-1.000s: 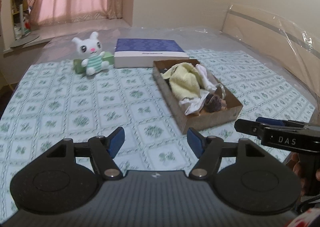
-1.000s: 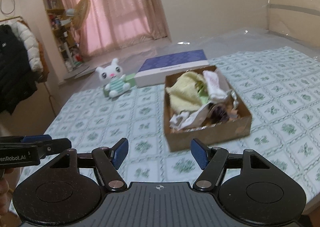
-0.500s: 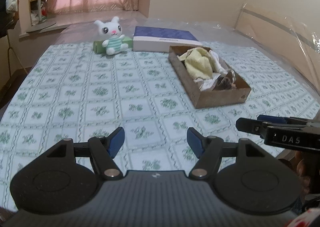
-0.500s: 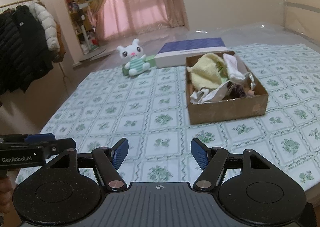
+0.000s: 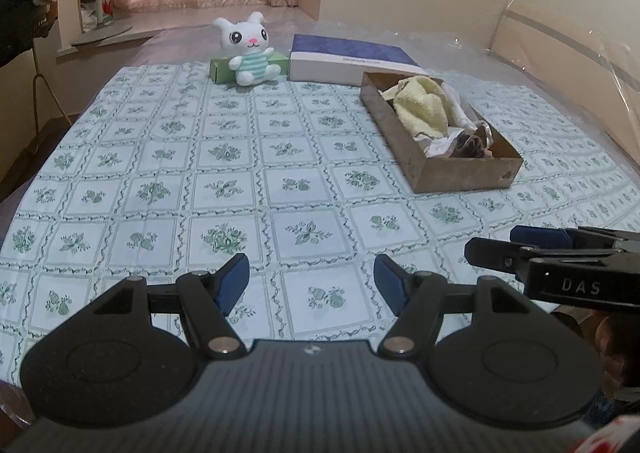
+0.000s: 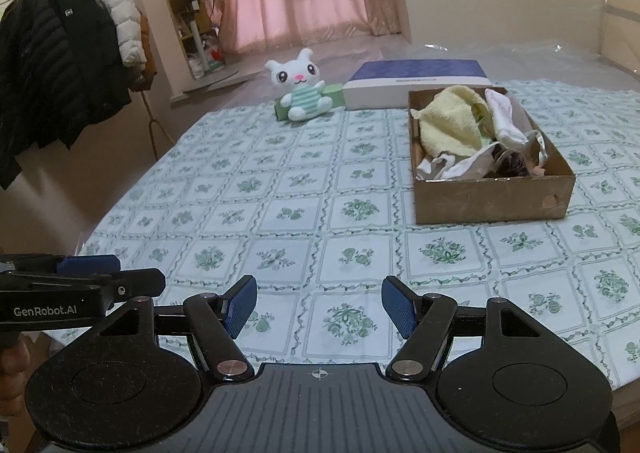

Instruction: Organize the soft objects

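A brown cardboard box (image 5: pixel 460 173) (image 6: pixel 492 197) sits on the bed at the right, holding a yellow towel (image 5: pixel 420 109) (image 6: pixel 450 121), white cloths (image 6: pixel 504 115) and a dark item (image 6: pixel 514 163). A white plush bunny (image 5: pixel 250 49) (image 6: pixel 302 89) sits at the far side against a green box (image 5: pixel 220 69). My left gripper (image 5: pixel 312 281) is open and empty above the near edge of the bed. My right gripper (image 6: pixel 318 307) is open and empty, also near the front edge. Each gripper shows from the side in the other's view.
A flat blue and white box (image 5: pixel 348 59) (image 6: pixel 416 83) lies behind the cardboard box. The bed has a green floral cover (image 5: pixel 200 173). A coat rack with jackets (image 6: pixel 68 53) stands left of the bed. A plastic-wrapped headboard (image 5: pixel 560 49) is at the right.
Both grippers have pulled back from the cardboard box toward the front edge of the bed. The box and bunny look farther away. Both stay open.
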Tool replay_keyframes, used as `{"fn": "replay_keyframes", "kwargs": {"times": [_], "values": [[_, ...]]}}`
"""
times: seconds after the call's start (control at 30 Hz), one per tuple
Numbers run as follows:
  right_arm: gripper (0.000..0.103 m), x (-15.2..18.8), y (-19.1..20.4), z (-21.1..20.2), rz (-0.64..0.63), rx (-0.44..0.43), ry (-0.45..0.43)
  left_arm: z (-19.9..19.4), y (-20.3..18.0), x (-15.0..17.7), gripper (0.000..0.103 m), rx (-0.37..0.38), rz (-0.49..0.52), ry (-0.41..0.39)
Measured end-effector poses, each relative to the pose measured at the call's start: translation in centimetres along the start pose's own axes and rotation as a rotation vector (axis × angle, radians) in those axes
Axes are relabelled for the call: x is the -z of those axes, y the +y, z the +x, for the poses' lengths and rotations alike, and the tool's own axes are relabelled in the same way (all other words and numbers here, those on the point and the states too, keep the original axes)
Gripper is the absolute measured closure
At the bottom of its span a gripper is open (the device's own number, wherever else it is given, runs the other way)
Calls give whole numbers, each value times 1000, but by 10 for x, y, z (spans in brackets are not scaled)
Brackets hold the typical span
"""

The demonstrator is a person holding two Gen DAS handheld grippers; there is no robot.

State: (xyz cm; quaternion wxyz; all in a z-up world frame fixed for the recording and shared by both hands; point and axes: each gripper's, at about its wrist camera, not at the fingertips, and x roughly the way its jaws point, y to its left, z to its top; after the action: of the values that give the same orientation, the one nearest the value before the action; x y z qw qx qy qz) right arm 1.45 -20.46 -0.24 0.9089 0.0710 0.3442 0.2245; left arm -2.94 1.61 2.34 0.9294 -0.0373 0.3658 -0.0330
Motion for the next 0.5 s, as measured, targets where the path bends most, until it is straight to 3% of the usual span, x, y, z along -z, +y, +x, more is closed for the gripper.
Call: {"fn": "replay_keyframes", "kwargs": {"times": [0.5], "values": [[34, 6, -1, 20, 2, -15, 52, 16, 0, 4, 36, -11, 7, 46]]}}
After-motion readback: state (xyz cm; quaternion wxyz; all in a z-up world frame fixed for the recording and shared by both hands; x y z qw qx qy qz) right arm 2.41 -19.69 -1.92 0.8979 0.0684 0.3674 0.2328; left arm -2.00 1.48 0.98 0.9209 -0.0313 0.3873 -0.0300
